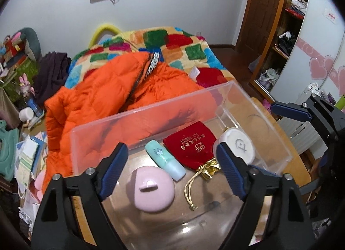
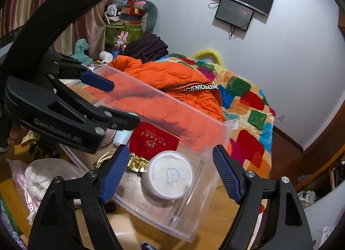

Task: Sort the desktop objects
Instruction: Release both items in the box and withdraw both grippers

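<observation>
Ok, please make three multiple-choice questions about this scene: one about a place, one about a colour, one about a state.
1. Where does the white round jar lie?
A. on the bed
B. inside the clear box
C. on the floor

2. What colour is the drawstring pouch?
A. red
B. green
C. black

3. How is the left gripper?
A. shut on the pink lid
B. shut on the teal tube
C. open and empty

Answers: 1 B, the box walls surround it. 2 A, red velvet with gold trim. 3 C, its fingers stand apart above the items.

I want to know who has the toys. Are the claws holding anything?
No. The left gripper and right gripper are both open and empty.
</observation>
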Available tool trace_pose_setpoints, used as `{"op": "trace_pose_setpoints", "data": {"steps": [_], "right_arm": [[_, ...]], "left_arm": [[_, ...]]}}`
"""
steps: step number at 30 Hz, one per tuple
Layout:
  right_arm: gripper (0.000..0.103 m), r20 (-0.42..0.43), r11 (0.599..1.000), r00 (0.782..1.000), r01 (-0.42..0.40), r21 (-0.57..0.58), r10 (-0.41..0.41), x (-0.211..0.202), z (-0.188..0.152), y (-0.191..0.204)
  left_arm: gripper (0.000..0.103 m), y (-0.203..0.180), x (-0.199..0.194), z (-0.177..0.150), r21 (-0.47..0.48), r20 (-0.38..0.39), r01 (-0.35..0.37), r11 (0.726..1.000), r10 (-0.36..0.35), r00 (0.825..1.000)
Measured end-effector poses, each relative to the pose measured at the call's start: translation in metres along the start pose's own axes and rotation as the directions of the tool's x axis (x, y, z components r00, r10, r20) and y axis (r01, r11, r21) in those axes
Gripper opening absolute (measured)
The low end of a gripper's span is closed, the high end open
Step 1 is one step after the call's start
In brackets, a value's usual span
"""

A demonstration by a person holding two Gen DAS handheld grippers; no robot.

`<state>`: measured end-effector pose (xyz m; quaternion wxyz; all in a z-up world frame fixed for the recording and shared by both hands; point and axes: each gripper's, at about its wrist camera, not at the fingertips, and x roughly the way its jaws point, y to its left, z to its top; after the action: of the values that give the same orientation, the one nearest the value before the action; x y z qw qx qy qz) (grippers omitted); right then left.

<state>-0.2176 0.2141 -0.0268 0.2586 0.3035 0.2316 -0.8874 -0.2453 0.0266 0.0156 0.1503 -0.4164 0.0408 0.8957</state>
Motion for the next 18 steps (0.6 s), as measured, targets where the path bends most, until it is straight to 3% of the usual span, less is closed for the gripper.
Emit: {"op": "trace_pose_setpoints", "data": {"steps": [11,18], "right_arm": [[0.08,0.028,0.996,1.0,-0.016,0.092,0.013,-0.049,-0.022,-0.01],[0.083,0.048,0.989,0.998,-0.041,0.143,0.034,-0.076,-0.042,-0.011]], "left_arm": [[0.092,-0.011,-0.081,-0.025,0.018,0.131,-0.064,0.998,0.062,0.989],[0.095,-0.006,-0.126,-0.061,-0.001,0.183,-0.108,0.994,0.107,0.977]]}}
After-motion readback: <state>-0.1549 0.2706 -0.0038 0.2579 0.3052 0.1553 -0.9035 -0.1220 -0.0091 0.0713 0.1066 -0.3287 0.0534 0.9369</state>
